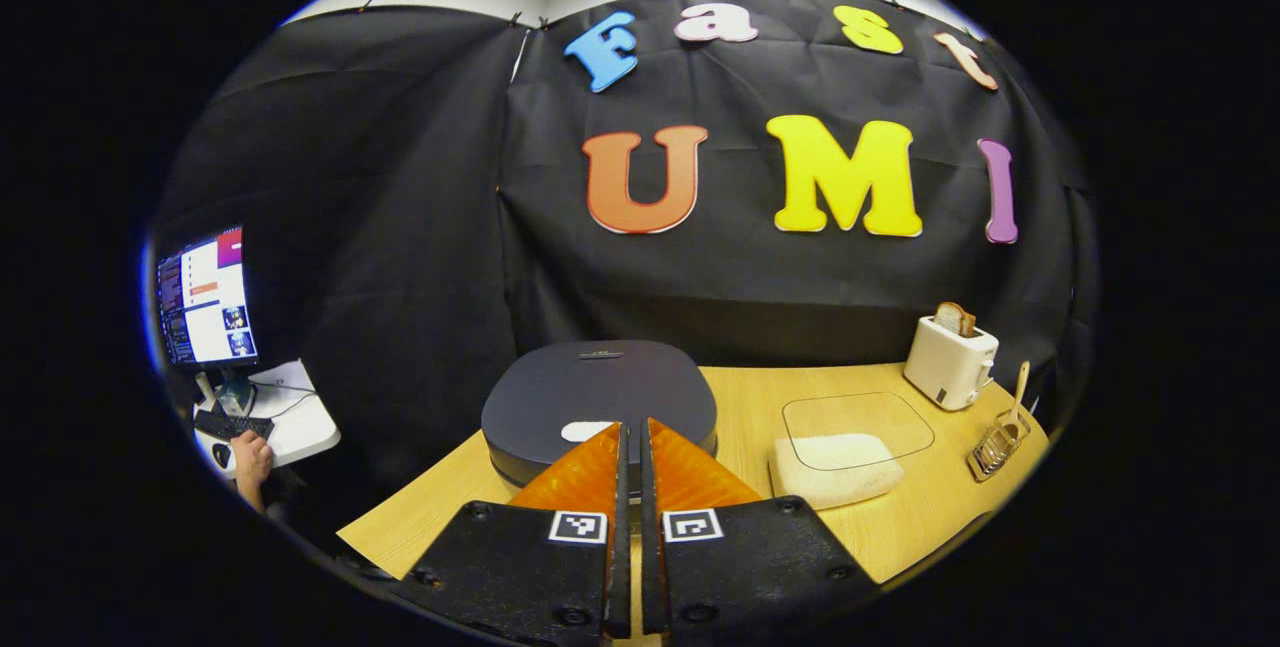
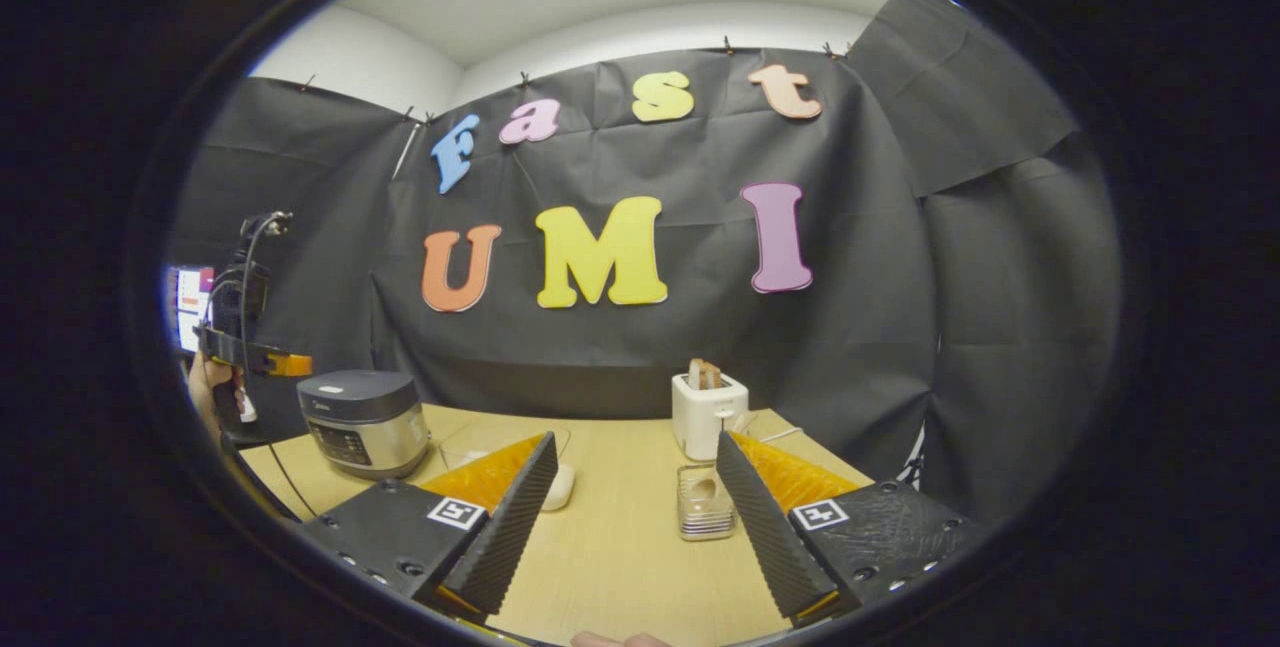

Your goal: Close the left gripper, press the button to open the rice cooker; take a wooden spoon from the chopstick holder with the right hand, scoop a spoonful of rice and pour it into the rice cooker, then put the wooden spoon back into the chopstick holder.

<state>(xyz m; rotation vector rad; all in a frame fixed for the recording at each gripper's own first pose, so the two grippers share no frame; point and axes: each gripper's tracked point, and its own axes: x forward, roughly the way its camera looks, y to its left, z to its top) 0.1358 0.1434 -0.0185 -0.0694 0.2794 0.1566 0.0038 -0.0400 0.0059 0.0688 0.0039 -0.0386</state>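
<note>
Left claw [image 1: 630,447] closed above rice cooker [image 1: 600,397] front edge

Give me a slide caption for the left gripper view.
Left gripper, jaws shut, hovers above the closed rice cooker on the table.

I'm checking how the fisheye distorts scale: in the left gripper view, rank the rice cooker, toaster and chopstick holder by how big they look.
1. rice cooker, largest, though nearest the camera
2. toaster
3. chopstick holder, smallest
</note>
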